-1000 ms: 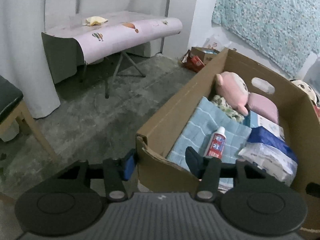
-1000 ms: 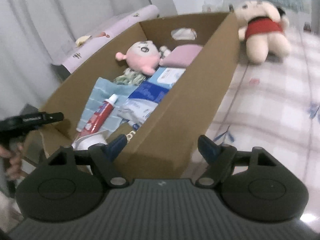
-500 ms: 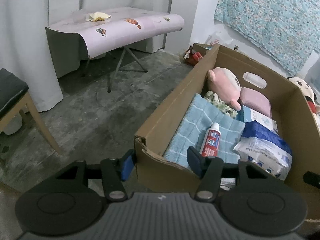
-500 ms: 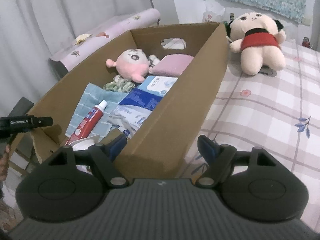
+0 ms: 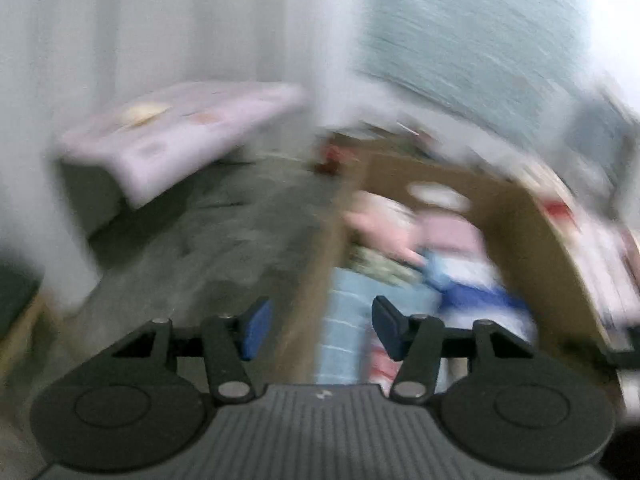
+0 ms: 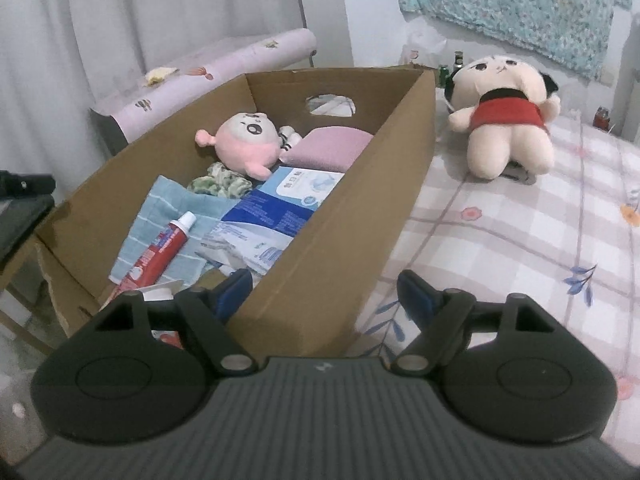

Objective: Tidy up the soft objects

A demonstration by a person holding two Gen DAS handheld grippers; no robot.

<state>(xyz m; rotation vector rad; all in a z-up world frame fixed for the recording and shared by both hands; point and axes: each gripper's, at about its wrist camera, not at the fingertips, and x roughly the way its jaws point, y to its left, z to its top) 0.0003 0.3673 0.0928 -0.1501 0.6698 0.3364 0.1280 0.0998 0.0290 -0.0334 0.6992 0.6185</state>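
- Checked bedding (image 6: 520, 232) carries a long cardboard box (image 6: 352, 216) along its left edge; grey curtains hang behind, and a patterned teal cloth (image 6: 512, 4) is pinned to the far wall.
- Inside the box, a pink plush (image 6: 246, 142) lies near the far end with a pink cushion (image 6: 328, 148) just beside it; a striped blue towel (image 6: 168, 216) covers the near half of the floor, a red toothpaste tube (image 6: 160, 248) lies on it, and blue-and-white packets (image 6: 272, 216) sit against the right wall.
- One soft thing is not yet in: a cream doll in a red top (image 6: 504, 128) sits on the bedding beyond the box's far right corner, near the wall but apart from it.
- Right gripper (image 6: 324, 288) is released and empty, jaws spread astride the near end of the box's right wall.
- Left gripper (image 5: 316, 320) is likewise spread and empty; its view is badly smeared, yet the jaws seem to straddle the left wall of the box.
- Judged next step: fetch the doll; lift the right gripper clear of the cardboard first, then approach the torso, not a limb, so the plush does not swing.
- Close gently; stuffing compresses, so a deep bite holds better than a fingertip pinch.
- Set it down at the far end beside the other plush, clear of the tube.
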